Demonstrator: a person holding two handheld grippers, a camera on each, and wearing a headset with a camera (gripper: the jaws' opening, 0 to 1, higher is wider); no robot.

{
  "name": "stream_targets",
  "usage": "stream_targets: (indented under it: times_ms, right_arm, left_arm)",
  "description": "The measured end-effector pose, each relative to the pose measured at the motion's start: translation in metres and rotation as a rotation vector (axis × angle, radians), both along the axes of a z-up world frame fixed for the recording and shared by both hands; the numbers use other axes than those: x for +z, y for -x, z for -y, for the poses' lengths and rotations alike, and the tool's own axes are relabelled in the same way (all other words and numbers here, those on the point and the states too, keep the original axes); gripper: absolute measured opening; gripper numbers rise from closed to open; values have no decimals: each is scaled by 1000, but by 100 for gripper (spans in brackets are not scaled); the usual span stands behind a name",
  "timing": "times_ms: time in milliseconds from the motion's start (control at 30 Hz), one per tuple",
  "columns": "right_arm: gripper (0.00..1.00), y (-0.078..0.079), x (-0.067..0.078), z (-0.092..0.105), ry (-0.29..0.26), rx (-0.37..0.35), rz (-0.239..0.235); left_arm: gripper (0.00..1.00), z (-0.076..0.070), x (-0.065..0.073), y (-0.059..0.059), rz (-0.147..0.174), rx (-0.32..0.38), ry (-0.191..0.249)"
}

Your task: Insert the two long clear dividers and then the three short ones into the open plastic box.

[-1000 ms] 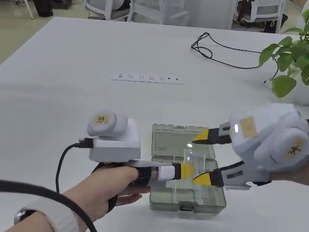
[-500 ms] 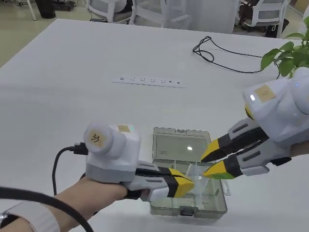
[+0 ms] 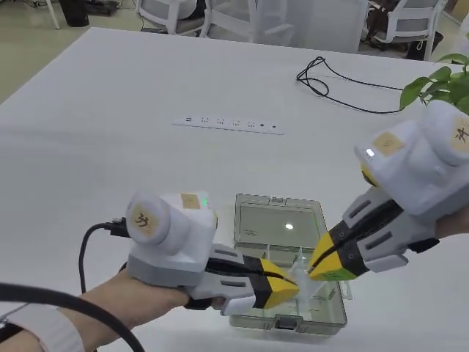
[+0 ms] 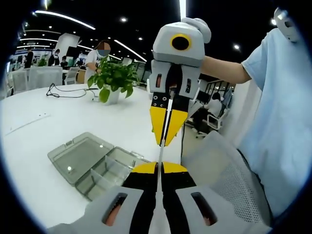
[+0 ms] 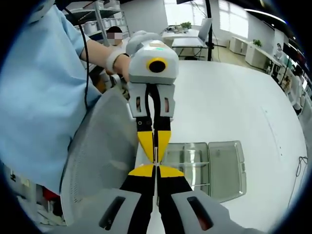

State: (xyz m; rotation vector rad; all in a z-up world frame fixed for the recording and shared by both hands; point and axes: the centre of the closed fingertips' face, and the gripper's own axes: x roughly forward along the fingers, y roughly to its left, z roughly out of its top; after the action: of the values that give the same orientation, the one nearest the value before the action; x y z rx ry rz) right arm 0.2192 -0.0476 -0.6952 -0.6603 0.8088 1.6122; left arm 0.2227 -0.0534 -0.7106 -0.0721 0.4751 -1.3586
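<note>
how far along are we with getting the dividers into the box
Done: the box lies open, and partitions already seem to cross its base, though I cannot count how many. In hand: the left hand-held gripper and the right hand-held gripper are both shut on one clear divider, held over the base. Left: seating this one, then any dividers not yet in.

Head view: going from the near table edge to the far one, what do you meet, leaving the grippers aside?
First the open plastic box → white power strip → black cable → office chairs beyond the table's far edge.
</note>
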Motion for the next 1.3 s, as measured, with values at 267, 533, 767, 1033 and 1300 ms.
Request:
stream_targets:
  times_ms: [267, 533, 767, 1033, 1300]
  right_arm:
    - [2, -13, -3, 6, 36, -30, 17]
    - [2, -37, -19, 32, 160, -78, 95]
    - [2, -45, -42, 49, 259, -54, 132]
    - [2, -49, -59, 55, 306, -43, 122]
    - [2, -48, -64, 51, 320, -34, 113]
  left_arm:
    - [20, -6, -12, -7, 21, 48, -62]
    - [57, -23, -28, -15, 47, 114, -143]
    - [91, -43, -40, -27, 58, 206, -208]
    - [100, -70, -50, -32, 67, 269, -254]
    - [100, -80, -52, -29, 57, 300, -252]
